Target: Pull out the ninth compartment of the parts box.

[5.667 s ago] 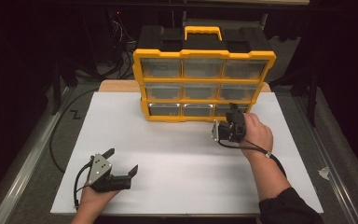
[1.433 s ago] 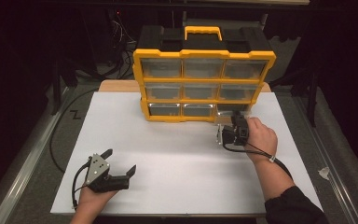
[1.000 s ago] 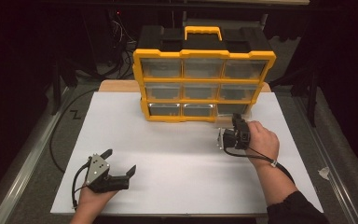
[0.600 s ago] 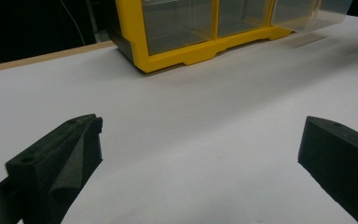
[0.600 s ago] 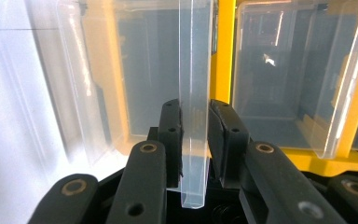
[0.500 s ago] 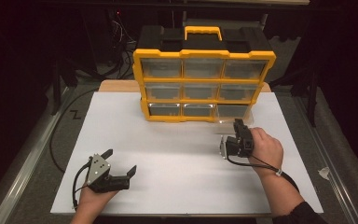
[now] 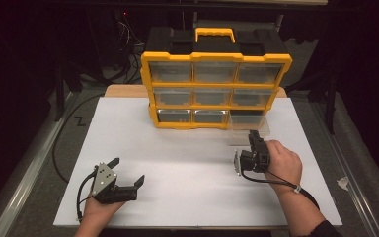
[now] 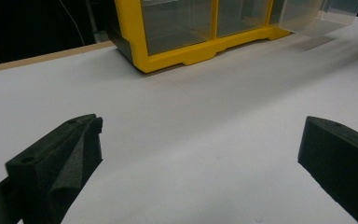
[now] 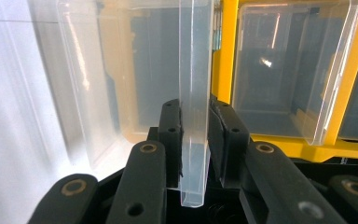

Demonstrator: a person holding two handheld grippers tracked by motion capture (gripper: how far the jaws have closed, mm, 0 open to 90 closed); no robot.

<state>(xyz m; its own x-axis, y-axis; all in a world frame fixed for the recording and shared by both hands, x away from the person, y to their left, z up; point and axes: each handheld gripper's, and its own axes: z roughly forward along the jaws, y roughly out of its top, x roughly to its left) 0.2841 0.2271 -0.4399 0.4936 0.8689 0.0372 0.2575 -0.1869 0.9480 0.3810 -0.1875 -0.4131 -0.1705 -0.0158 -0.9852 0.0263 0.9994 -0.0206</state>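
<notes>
We see a white tabletop (image 7: 187, 163) with a strip of bare wood along its far edge. A yellow-and-black drawer cabinet (image 7: 216, 79) stands on it at the middle of that far edge. Near the front left corner, the left hand-held gripper (image 7: 127, 174) rests on the white surface, its black cable looping off the left edge.

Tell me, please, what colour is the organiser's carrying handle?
The carrying handle is yellow, clearest in the high view.
</notes>
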